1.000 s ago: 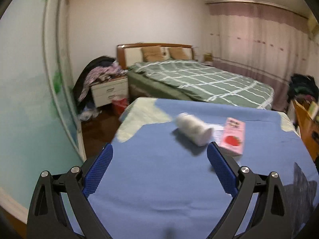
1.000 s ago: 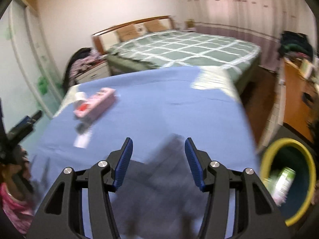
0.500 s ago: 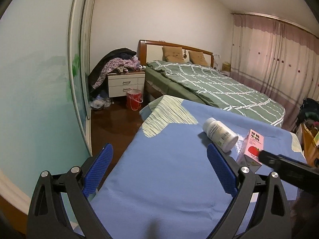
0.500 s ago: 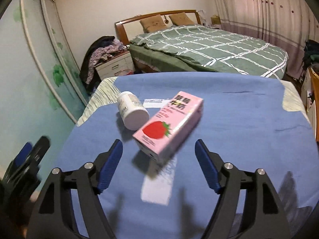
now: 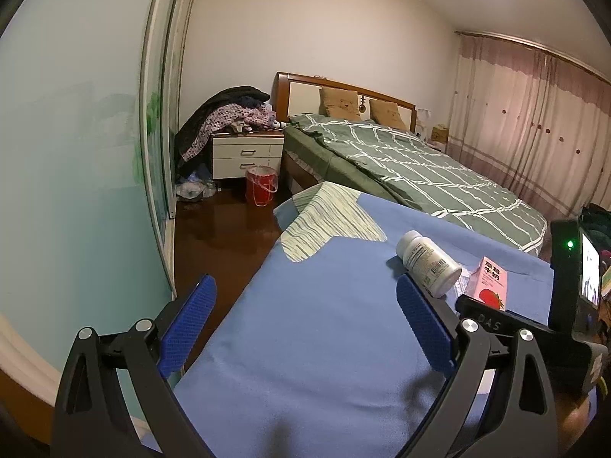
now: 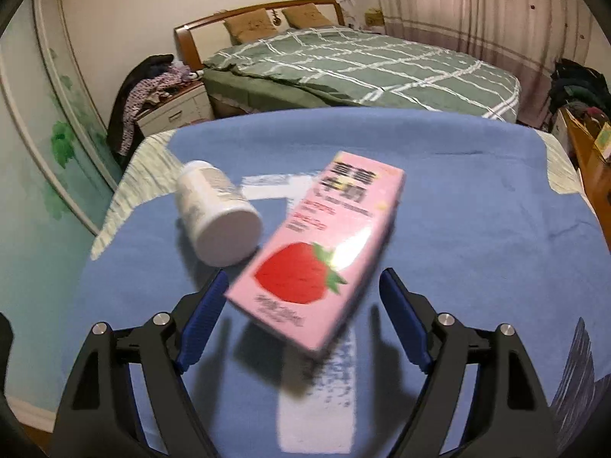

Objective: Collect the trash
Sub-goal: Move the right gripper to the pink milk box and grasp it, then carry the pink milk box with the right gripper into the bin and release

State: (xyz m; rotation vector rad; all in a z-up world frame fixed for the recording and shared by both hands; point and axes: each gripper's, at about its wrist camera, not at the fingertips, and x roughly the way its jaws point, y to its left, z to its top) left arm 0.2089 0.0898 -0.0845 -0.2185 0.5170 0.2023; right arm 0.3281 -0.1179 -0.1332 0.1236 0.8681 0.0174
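Right tool point(image 6: 301, 316) moved in close; pink milk carton point(image 6: 324, 244) now between its spread fingers.

One bottle point(image 6: 215, 213); one carton point(image 6: 324, 248); one slip point(image 6: 267, 187)

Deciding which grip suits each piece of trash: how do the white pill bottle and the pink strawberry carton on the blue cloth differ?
The white bottle is a round cylinder lying on its side; the pink carton is a flat-sided box lying face up. The bottle is plain white with a small printed label; the carton shows a big red strawberry. The carton lies between the open right gripper fingers; the bottle sits left of them. Both rest on the blue cloth, side by side.
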